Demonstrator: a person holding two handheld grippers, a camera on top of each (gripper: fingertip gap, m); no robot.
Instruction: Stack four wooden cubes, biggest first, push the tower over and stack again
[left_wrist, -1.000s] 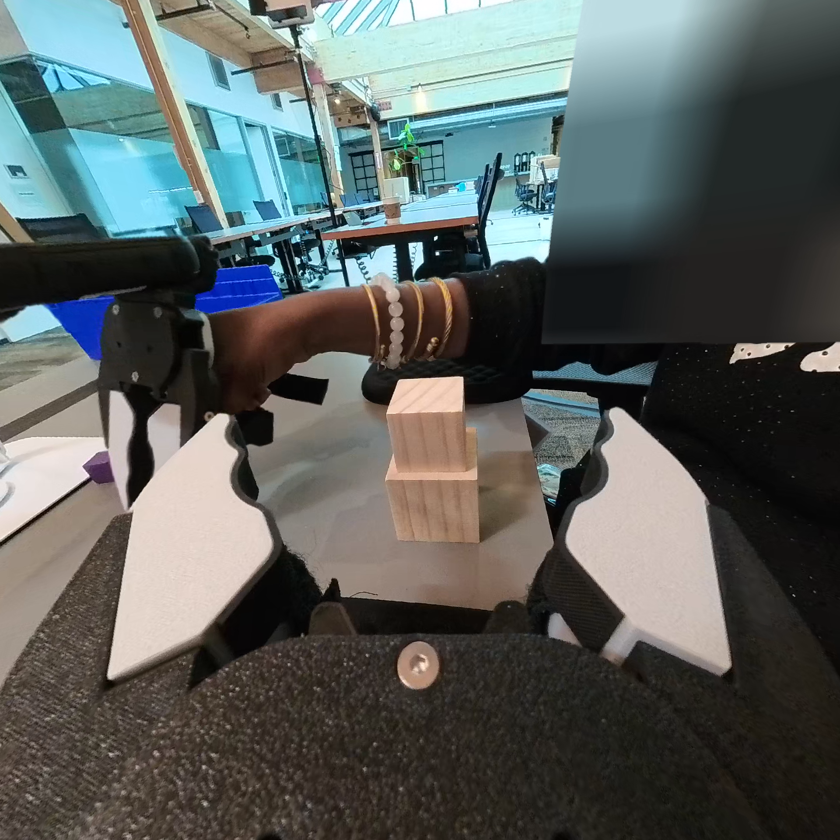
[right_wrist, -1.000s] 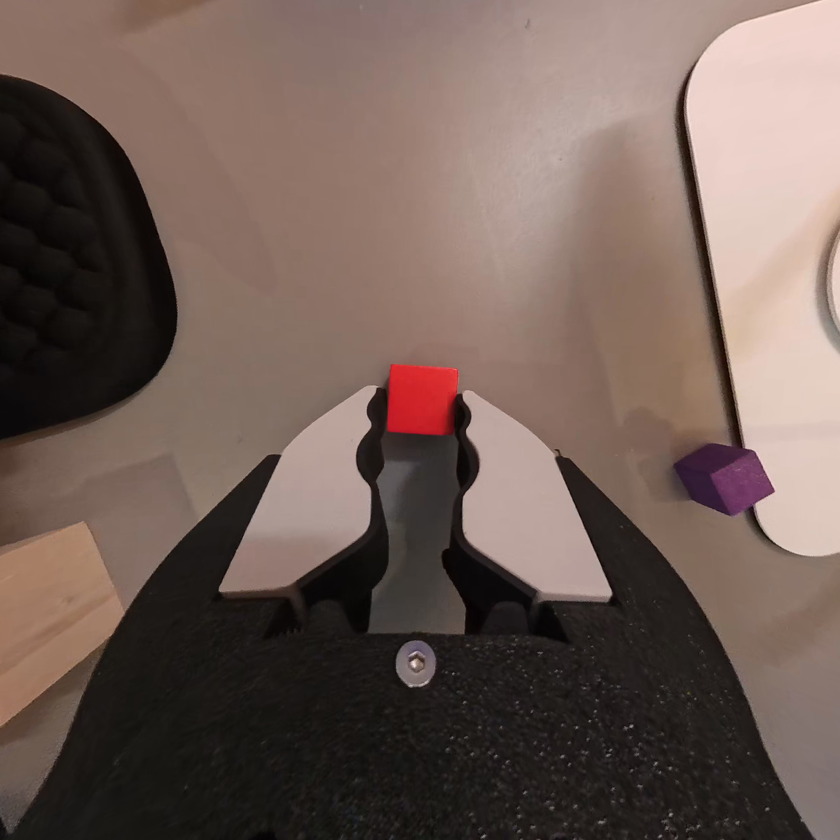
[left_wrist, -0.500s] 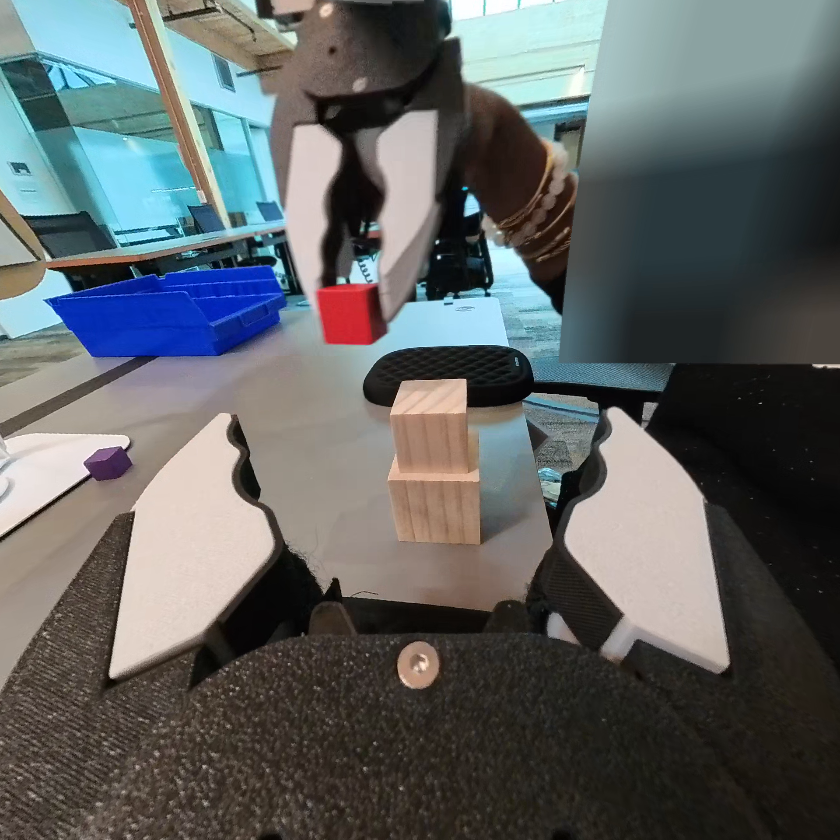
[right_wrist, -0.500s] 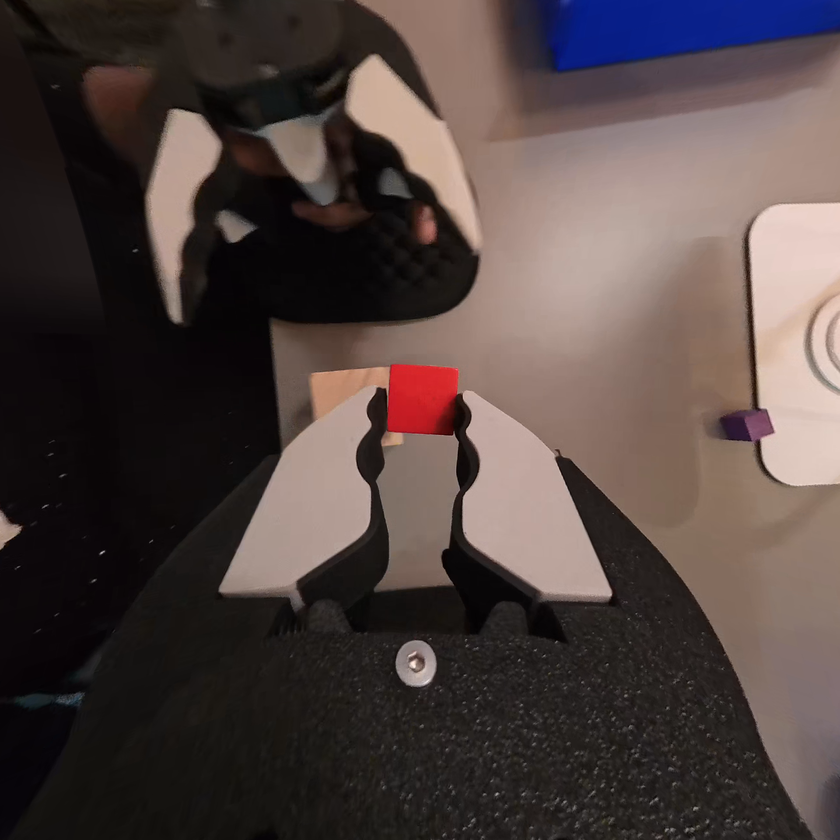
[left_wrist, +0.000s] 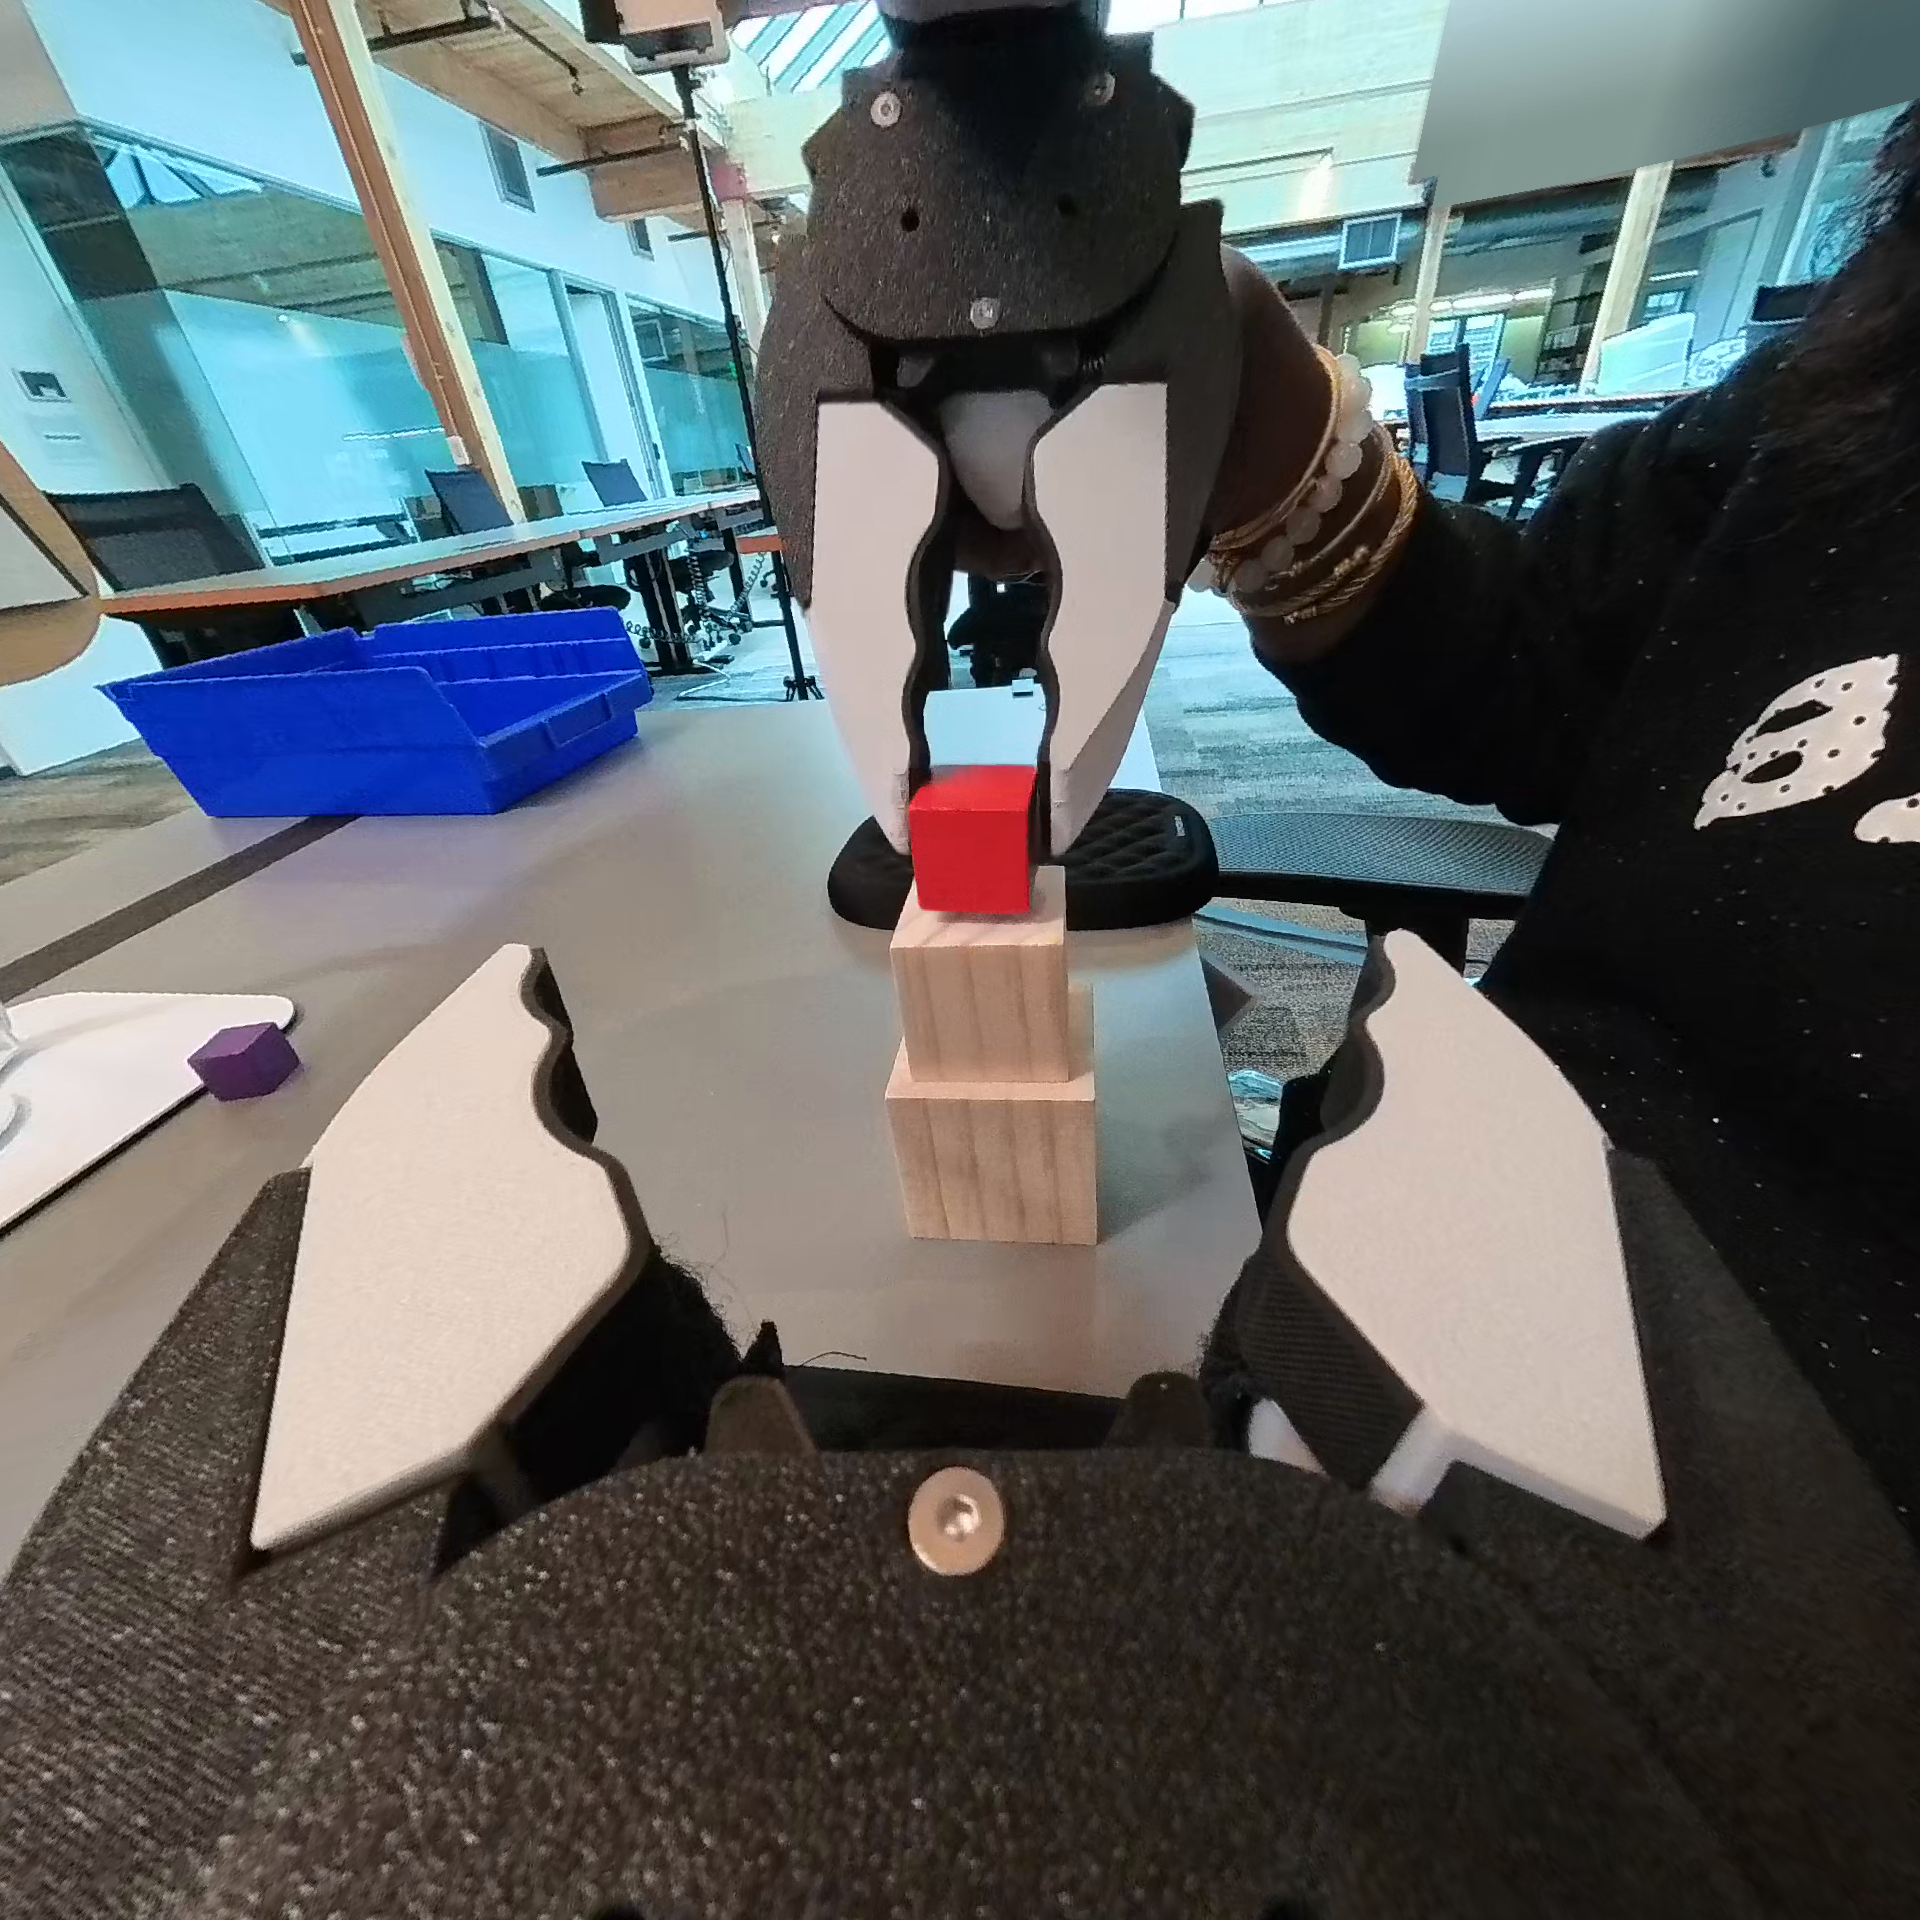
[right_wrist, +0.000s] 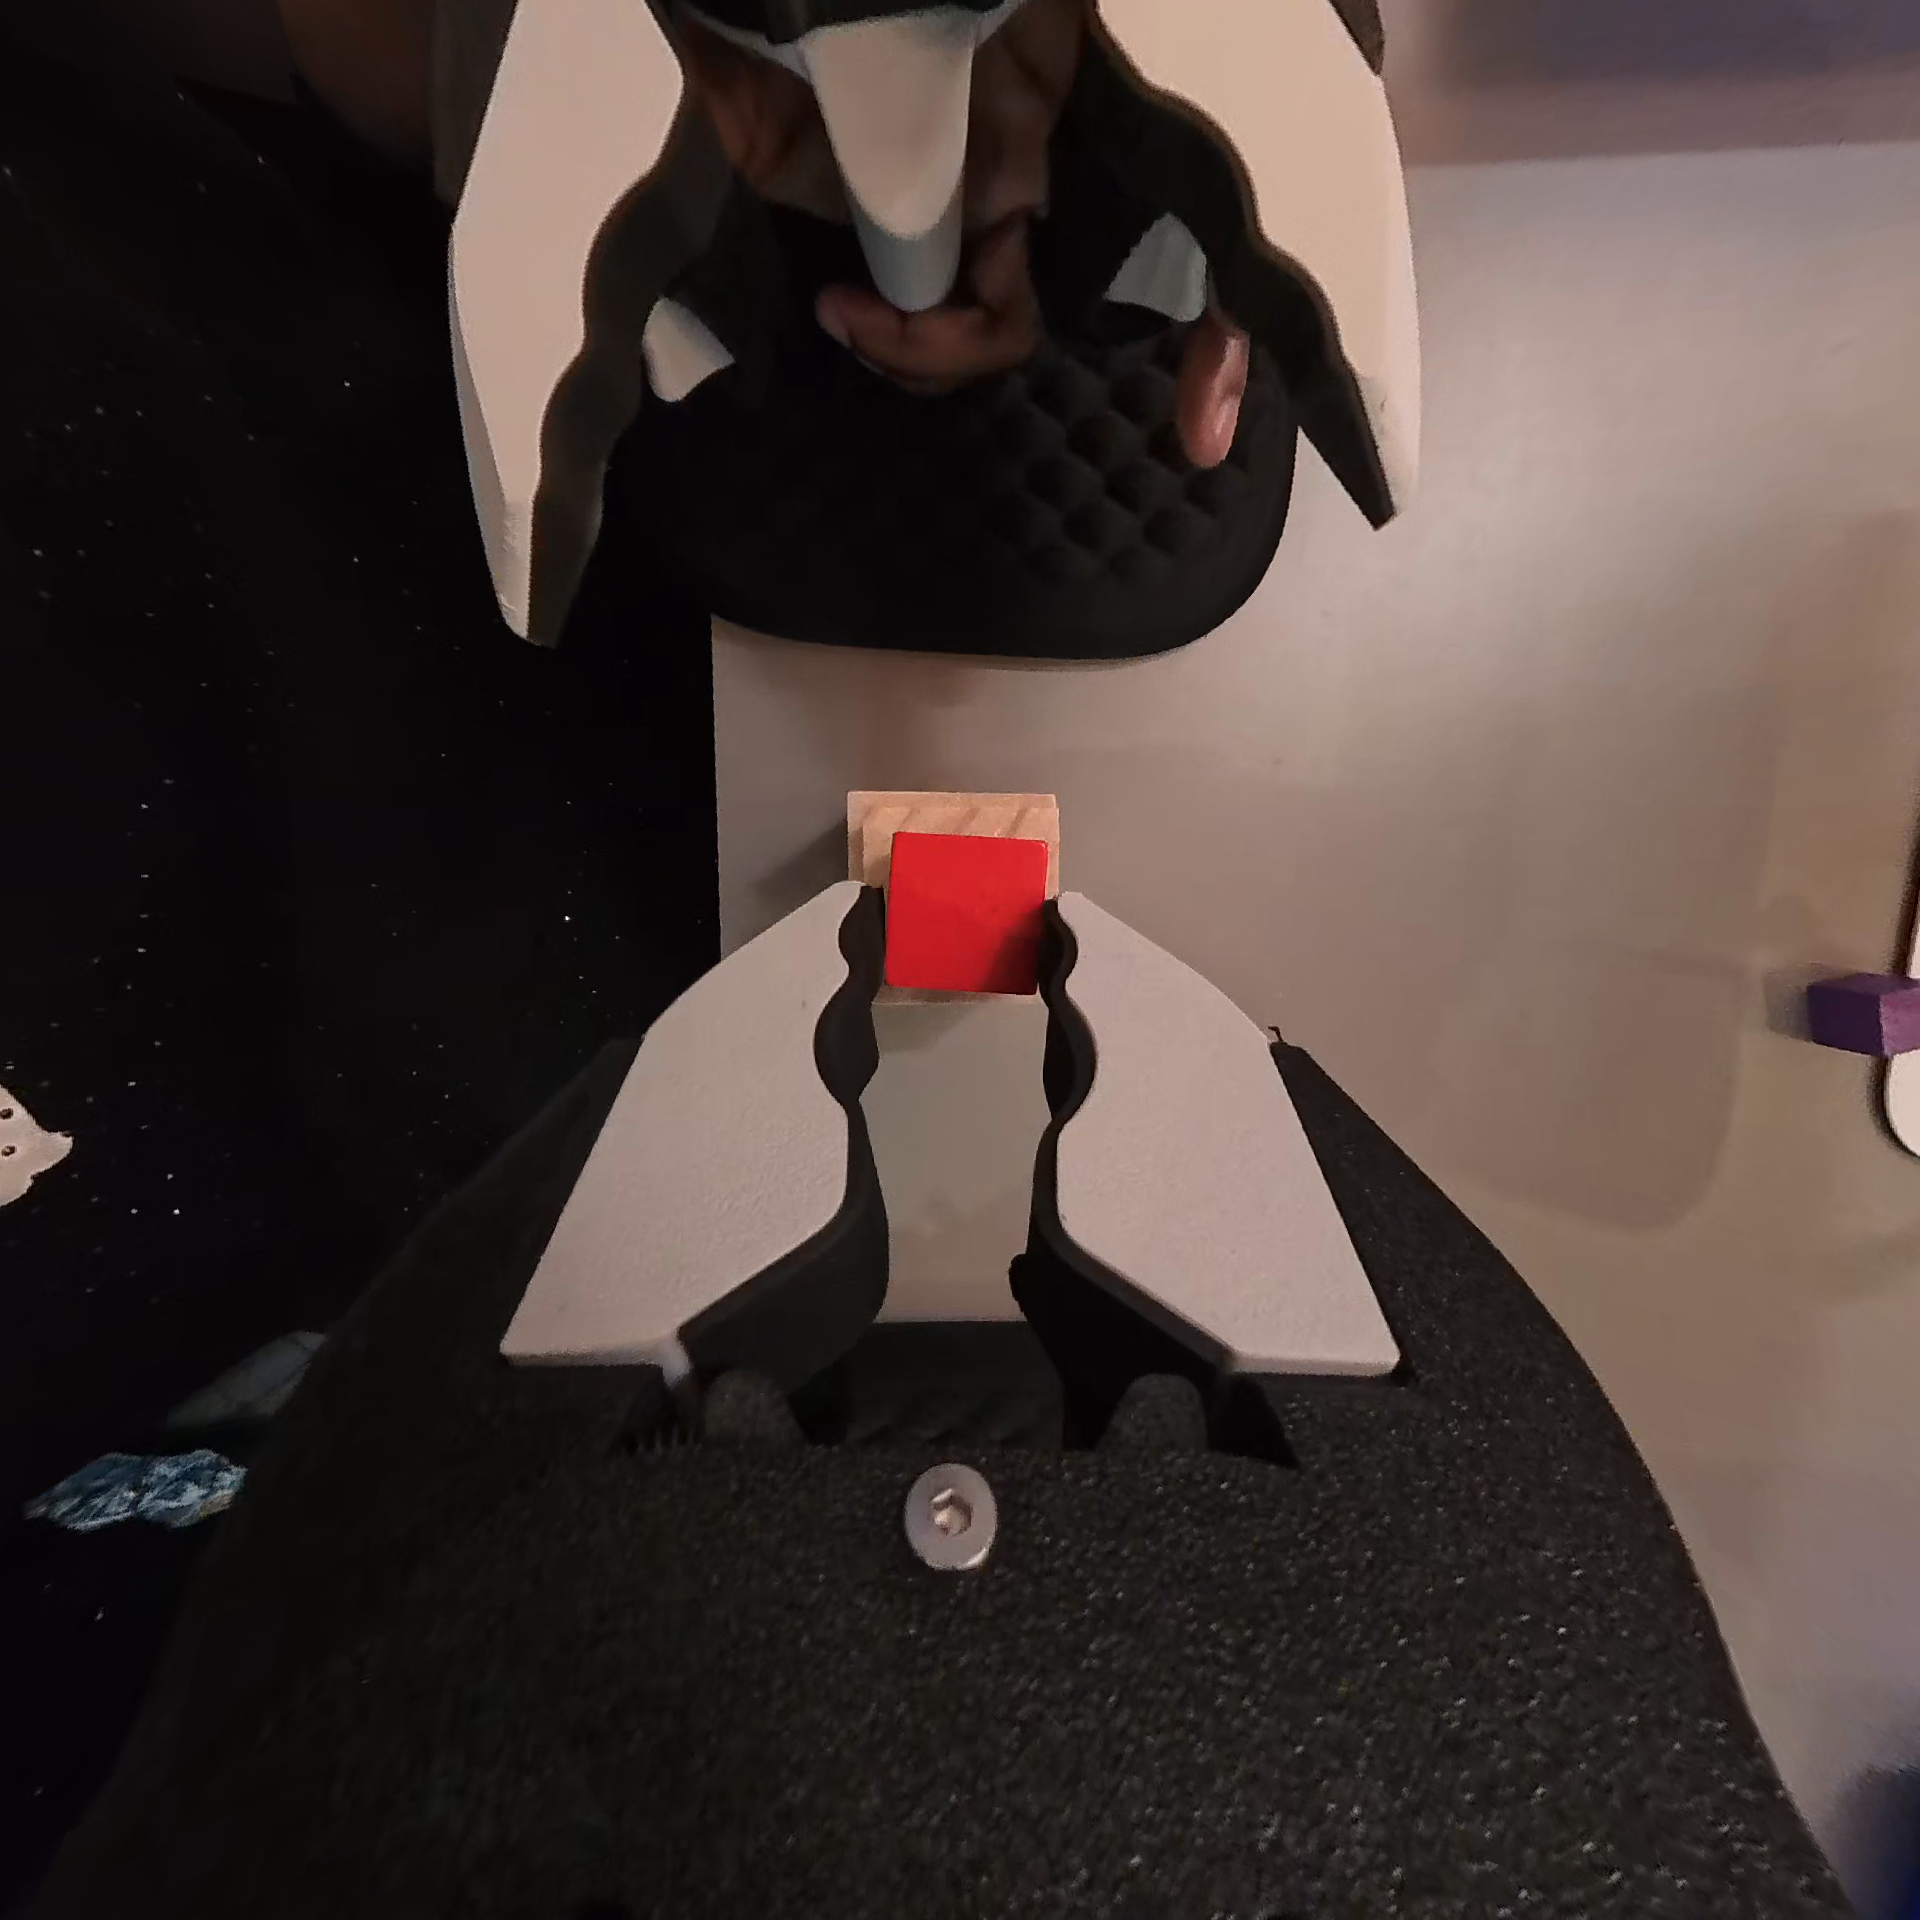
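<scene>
Beneath the right tool (right_wrist: 966, 914), a red cube (right_wrist: 964, 914) masks most of the wooden stack (right_wrist: 951, 816); right of it, a purple block (right_wrist: 1865, 1023) is cropped by the frame edge.

A red cube (left_wrist: 974, 852) is sitting squarely between the pads of the right hand-held gripper (right_wrist: 961, 935), both pressing on its sides. It is hanging level, right at the top of a small wooden block (left_wrist: 982, 1003), which is standing on a larger wooden block (left_wrist: 992, 1158); whether red is touching wood cannot be told. The stack is standing near the tabletop (left_wrist: 675, 1039) edge.
</scene>
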